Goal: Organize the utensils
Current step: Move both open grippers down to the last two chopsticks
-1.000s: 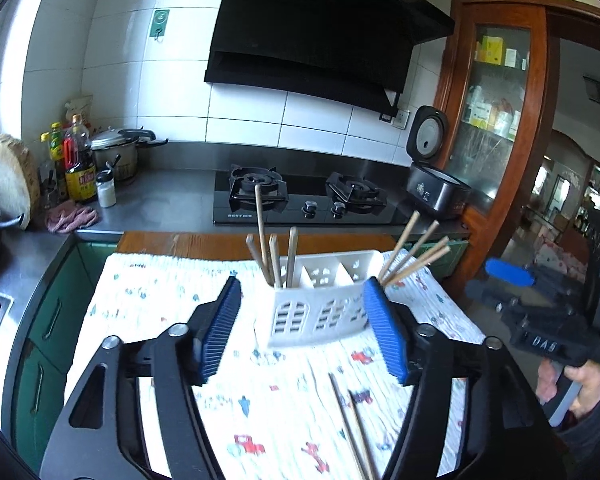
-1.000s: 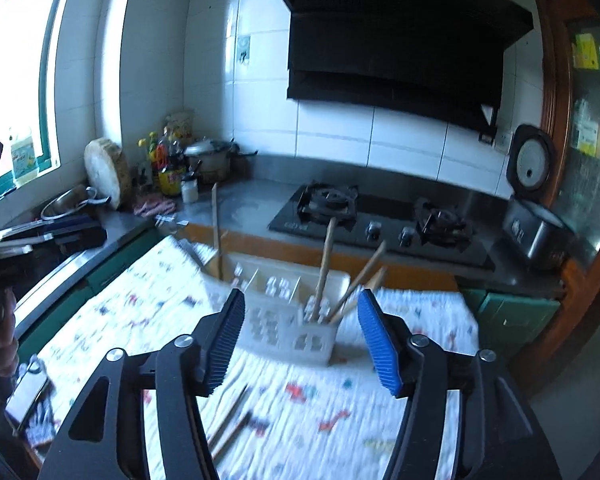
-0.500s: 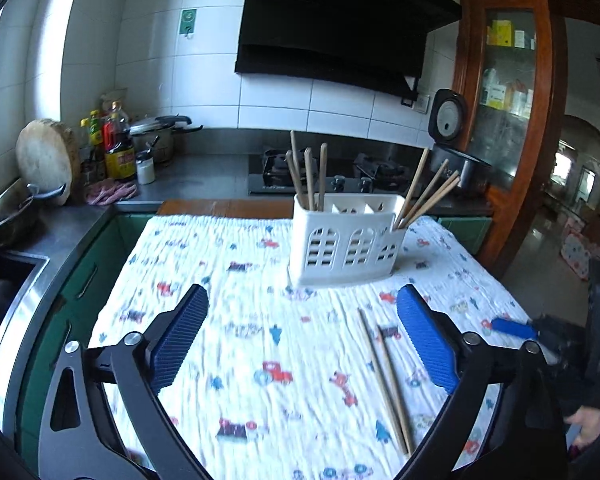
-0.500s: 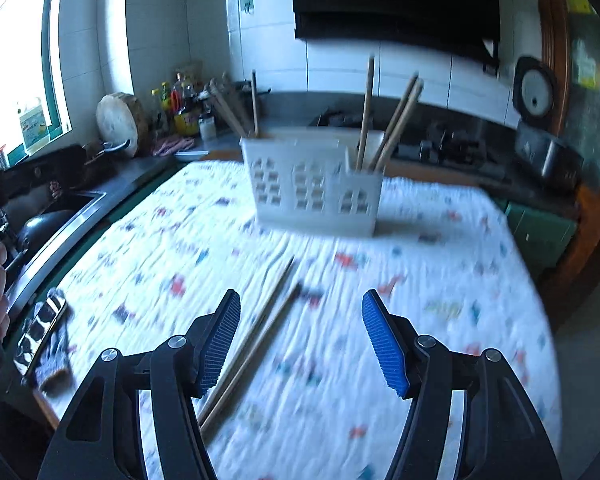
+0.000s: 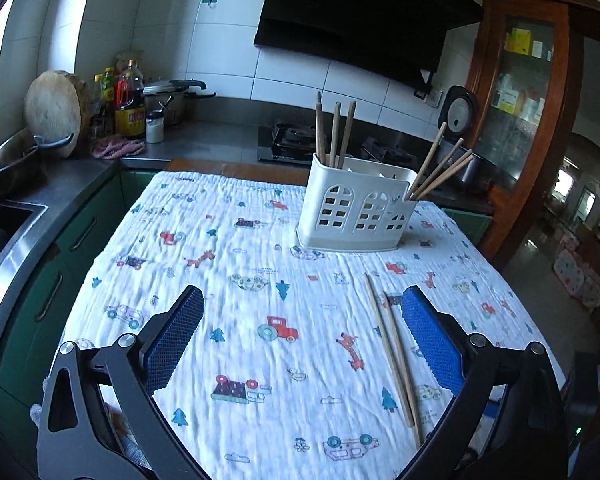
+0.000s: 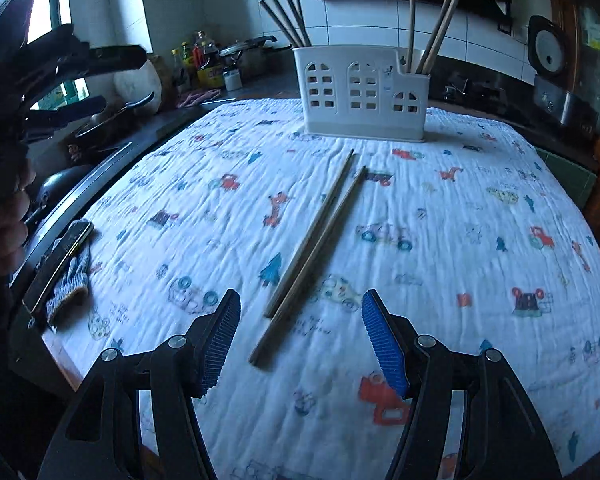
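A white slotted utensil holder [image 5: 356, 216] stands at the far side of a table under a printed cloth [image 5: 236, 288]. It holds several wooden chopsticks in its left and right ends. It also shows in the right wrist view [image 6: 364, 96]. Two loose chopsticks [image 5: 392, 348] lie side by side on the cloth; in the right wrist view these chopsticks [image 6: 312, 248] point at the gap of my right gripper. My left gripper [image 5: 300, 340] is open and empty above the near cloth. My right gripper [image 6: 300, 336] is open and empty, just short of the chopsticks' near ends.
A counter with a sink [image 5: 4, 216], a pan, bottles [image 5: 130, 108] and a round board [image 5: 54, 108] runs along the left. A stove [image 5: 296, 140] and rice cooker [image 5: 460, 116] stand behind the table. A phone on a glove [image 6: 60, 264] lies at the table's left edge.
Both grippers have pulled back from the holder and dropped lower toward the cloth. The loose chopsticks now lie right in front of my right gripper.
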Demonstrator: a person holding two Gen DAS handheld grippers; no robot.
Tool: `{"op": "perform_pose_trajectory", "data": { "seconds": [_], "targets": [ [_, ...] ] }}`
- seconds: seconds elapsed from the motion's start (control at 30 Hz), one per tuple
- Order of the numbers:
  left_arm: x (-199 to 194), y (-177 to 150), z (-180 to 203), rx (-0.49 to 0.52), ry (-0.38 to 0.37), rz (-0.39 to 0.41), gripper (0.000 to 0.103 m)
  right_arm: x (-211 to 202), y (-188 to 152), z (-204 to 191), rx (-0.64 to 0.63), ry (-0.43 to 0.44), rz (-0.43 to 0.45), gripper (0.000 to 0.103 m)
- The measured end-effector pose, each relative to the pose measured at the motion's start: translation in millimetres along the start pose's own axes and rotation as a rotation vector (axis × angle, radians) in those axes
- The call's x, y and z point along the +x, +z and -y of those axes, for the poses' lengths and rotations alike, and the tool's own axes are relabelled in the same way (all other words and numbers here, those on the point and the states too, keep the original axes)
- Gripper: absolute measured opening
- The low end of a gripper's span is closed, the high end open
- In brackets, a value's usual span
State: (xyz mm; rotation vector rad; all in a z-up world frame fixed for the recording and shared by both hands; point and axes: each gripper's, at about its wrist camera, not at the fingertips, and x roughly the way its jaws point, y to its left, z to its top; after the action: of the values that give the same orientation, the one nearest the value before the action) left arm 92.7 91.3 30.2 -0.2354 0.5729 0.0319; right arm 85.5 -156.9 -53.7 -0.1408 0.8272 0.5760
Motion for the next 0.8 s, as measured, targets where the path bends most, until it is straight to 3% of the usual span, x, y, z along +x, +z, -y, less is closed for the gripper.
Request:
{"op": "perform_pose_trajectory", "data": {
  "seconds": [0.17, 0.37, 0.67, 0.8],
  "targets": [
    [3, -6, -3, -0.017, -0.011, -0.017, 0.098, 12, -13, -12, -0.02, -0.001, -0.031, 0.061],
    [2, -7, -7, -0.021, -0.011, -0.019, 0.098, 22, -19, -9, -0.033, -0.064, -0.044, 0.06],
    [3, -10, -14, -0.042, -0.021, -0.026, 0.098, 18, -14, 13, 0.028, -0.151, -0.048, 0.051],
    [5, -14, -14, -0.047, -0.023, -0.039, 0.098, 20, -10, 18, 0.068, -0.155, -0.041, 0.042]
  ]
}}
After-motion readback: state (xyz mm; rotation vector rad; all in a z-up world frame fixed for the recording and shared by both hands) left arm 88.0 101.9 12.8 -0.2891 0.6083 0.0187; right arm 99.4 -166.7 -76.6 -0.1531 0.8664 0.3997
